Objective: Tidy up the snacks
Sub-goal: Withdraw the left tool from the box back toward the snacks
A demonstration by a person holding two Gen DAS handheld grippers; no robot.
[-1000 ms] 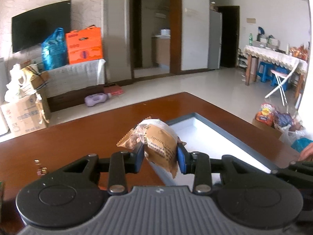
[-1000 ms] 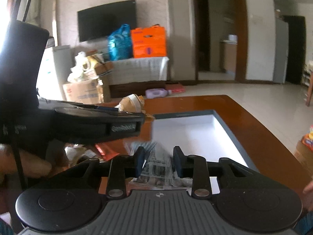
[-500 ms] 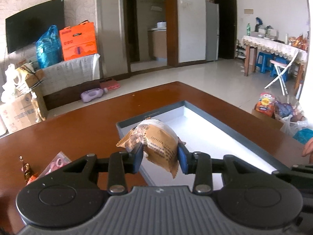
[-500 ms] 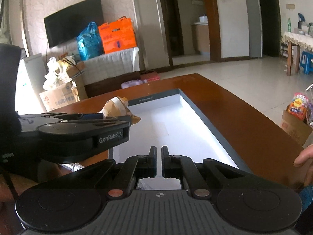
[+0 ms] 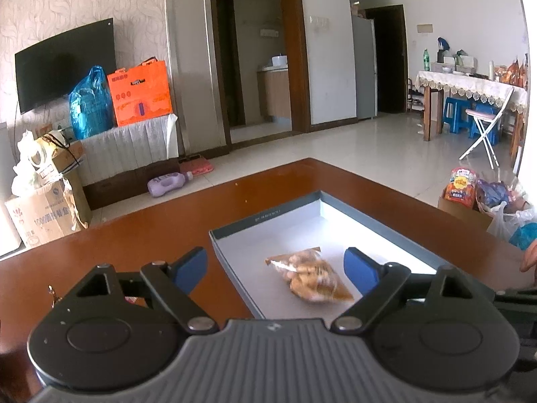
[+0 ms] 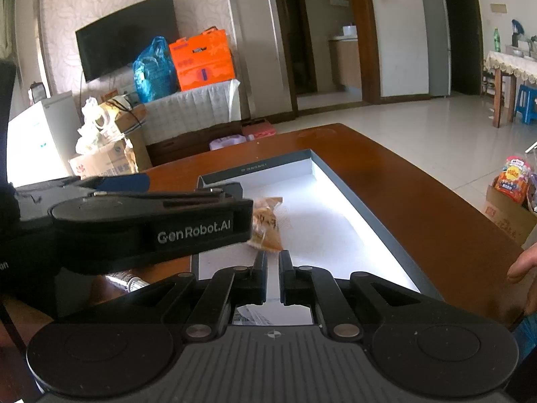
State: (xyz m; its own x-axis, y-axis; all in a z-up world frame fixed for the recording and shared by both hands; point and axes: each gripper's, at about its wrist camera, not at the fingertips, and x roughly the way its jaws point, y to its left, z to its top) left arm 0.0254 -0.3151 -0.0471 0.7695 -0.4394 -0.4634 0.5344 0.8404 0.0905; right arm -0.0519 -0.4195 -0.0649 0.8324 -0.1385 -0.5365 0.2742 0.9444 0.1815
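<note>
Now the left hand-held gripper (image 5: 275,268) hovers over the near left part of the shallow grey cardboard tray with a white floor (image 5: 265,218), and its blue-padded fingers (image 5: 360,267) stand wide apart with nothing between them. The small brown snack packet of crinkled clear-and-tan plastic (image 5: 310,278) lies on the tray floor, just ahead of this gripper and slightly toward its right finger. The long axis of the packet runs diagonally, from the far left to the near right, so it lies across the gripper's line of sight and not along it. The packet looks soft and puffy, with flat sealed ends; I judge it is light and would crumple if pressed.

In the right wrist view the same packet (image 6: 266,225) is partly hidden behind the black body of the left gripper. The right hand-held gripper (image 6: 272,262) is at the near end of the tray, its jaws brought nearly together and holding nothing that I can see. The left one is nearer to the packet. The polished reddish-brown wooden counter (image 6: 402,181) carries the tray.
</note>
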